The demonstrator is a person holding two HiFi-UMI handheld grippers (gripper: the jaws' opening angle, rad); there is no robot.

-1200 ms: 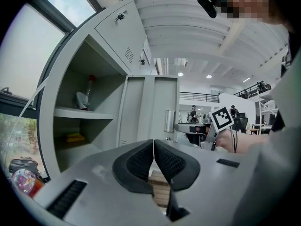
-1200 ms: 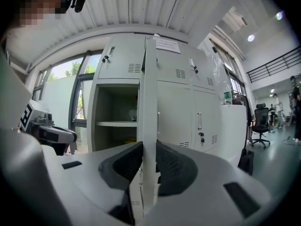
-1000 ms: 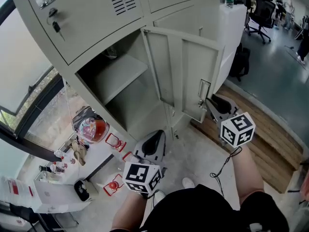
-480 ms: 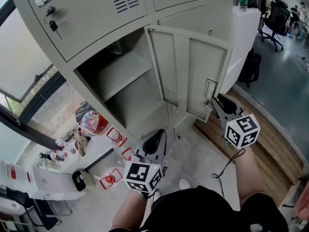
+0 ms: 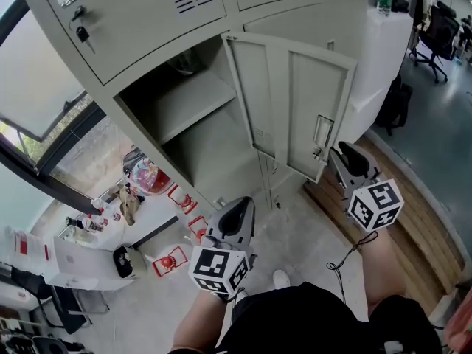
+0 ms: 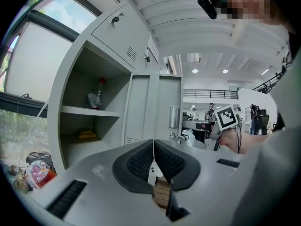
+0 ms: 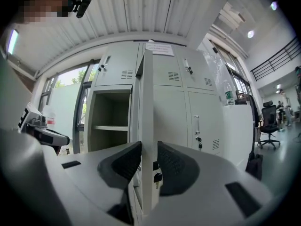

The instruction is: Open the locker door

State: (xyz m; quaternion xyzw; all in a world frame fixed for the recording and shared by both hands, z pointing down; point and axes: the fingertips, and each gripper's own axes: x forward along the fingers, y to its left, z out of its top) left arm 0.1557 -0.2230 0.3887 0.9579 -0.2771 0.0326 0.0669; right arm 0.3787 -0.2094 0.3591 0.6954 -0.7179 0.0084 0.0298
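Locker door (image 5: 299, 109) stands swung open, upper centre-right of head view, beside its open compartment (image 5: 184, 124). Right gripper (image 7: 149, 147) straddles the door's free edge, jaws just been opening, right pad off the metal. Left gripper (image 6: 154, 147), lower centre, closed and empty.

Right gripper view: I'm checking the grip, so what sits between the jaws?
The free edge of the locker door stands between the jaws of the right gripper, which have just been opening; that view shows it.
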